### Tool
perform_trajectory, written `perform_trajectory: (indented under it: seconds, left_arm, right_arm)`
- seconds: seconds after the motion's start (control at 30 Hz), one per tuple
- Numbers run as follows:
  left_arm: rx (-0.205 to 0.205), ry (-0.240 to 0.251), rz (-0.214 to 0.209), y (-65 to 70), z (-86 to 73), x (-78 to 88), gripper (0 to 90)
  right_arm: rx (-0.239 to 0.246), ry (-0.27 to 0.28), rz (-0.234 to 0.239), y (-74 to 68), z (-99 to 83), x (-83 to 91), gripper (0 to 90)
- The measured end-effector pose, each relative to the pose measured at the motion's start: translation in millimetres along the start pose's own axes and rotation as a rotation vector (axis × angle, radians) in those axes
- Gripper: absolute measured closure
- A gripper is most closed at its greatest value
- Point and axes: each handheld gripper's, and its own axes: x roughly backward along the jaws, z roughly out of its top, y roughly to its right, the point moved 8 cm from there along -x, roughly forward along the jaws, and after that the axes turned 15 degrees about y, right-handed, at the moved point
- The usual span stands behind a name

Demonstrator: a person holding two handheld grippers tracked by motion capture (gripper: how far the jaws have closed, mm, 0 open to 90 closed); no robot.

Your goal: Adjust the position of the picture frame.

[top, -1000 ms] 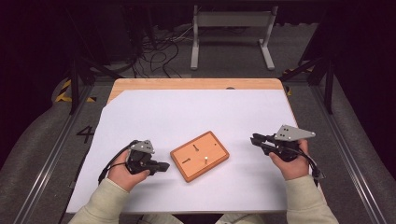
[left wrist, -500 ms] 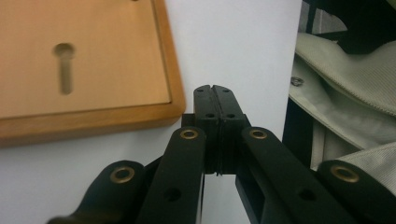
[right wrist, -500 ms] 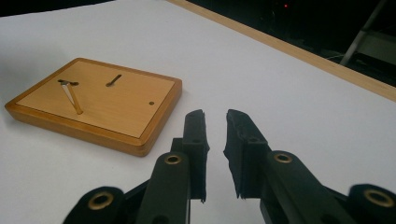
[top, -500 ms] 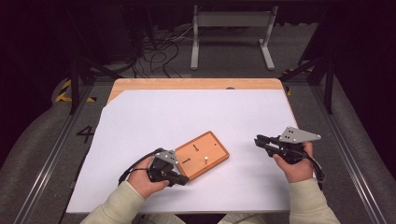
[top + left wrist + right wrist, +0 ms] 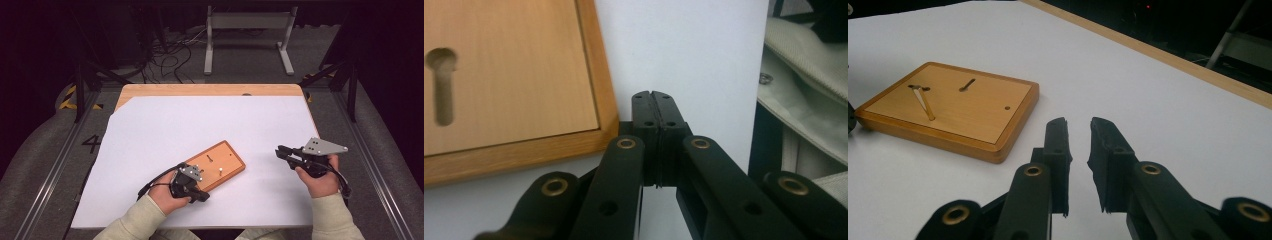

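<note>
Two hand-held grippers beside a wooden board on the white table

The left gripper [image 5: 199, 194], jaws clenched on nothing, sits at the near corner of the wooden board [image 5: 216, 165]; a peg [image 5: 924, 102] stands on it. Well apart, the right gripper [image 5: 280, 152] hovers, jaws slightly parted, empty.

The left hand-held gripper [image 5: 196, 192] sits low in the person's left hand [image 5: 167, 192], with the arm coming in from the bottom. Its two black jaws are pressed tight together with nothing between them. The right hand-held gripper [image 5: 281, 151] is held in the right hand [image 5: 316, 179]. Its jaws point left, with a small gap between them.
</note>
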Motion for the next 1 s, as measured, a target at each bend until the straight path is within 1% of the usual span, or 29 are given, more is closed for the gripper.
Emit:
perform_trajectory:
  seconds: [0.07,0.13,0.17,0.23,0.27,0.3,0.4,0.5,0.53,0.63,0.7,0.8,0.83,0.87,0.9,0.97,1.0]
  left_arm:
    - [0.004,0.001,-0.008,-0.8,-0.6,0.5,90.0]
    - [0.003,-0.005,0.0,-0.4,-0.3,0.1,90.0]
    - [0.005,-0.009,0.01,-0.4,-0.4,0.5,90.0]
    - [-0.003,-0.014,0.05,-4.9,-0.4,3.0,90.0]
    - [-0.003,-0.014,0.05,-4.9,-0.4,3.0,90.0]
    - [-0.001,-0.008,0.075,-9.1,-0.4,5.0,90.0]
    - [0.027,0.009,0.113,-19.9,-1.8,11.2,90.0]
    - [0.024,0.036,0.151,-30.8,-0.5,14.8,90.0]
    - [0.02,0.048,0.173,-34.8,0.3,16.3,90.0]
    - [-0.02,0.095,0.221,-45.4,5.0,20.9,89.9]
    - [-0.016,0.131,0.244,-49.6,8.1,22.1,89.9]
    - [-0.024,0.158,0.286,-58.4,11.0,23.4,89.9]
    - [-0.014,0.165,0.29,-60.1,11.3,23.5,90.0]
    - [-0.014,0.165,0.29,-60.1,11.3,23.5,89.9]
    - [-0.017,0.177,0.311,-64.6,12.5,24.0,89.9]
    - [-0.007,0.193,0.327,-68.9,13.5,24.2,90.0]
    - [0.001,0.2,0.322,-70.1,13.6,24.4,89.9]
  right_arm:
    - [0.0,0.0,-0.001,0.2,0.0,0.0,77.8]
    - [0.002,0.0,-0.001,0.1,0.0,0.0,77.8]
    - [0.002,-0.001,-0.002,0.2,0.1,0.2,77.8]
    - [0.002,0.0,-0.001,0.0,0.5,0.5,77.9]
    - [0.002,0.0,-0.001,0.0,0.5,0.5,77.9]
    - [-0.001,0.002,-0.003,-0.3,0.9,0.8,77.8]
    - [0.002,0.006,-0.003,-0.1,1.7,1.4,77.8]
    - [0.001,0.002,-0.001,-0.8,1.0,1.2,77.8]
    - [-0.003,0.0,-0.002,-1.4,0.8,1.2,77.8]
    - [0.004,0.0,0.0,-1.8,0.7,1.6,77.8]
    - [0.003,-0.001,-0.002,-2.2,0.6,2.3,77.8]
    - [0.003,-0.006,-0.006,-3.0,-0.4,2.9,77.8]
    - [0.005,-0.006,-0.005,-3.3,-0.6,3.1,77.8]
    - [0.005,-0.007,-0.006,-3.7,-0.8,3.4,77.8]
    - [0.005,-0.007,-0.006,-4.2,-0.9,3.8,77.7]
    - [0.005,-0.009,-0.008,-4.4,-1.1,4.2,77.8]
    - [0.005,-0.01,-0.006,-4.8,-1.4,4.4,77.6]
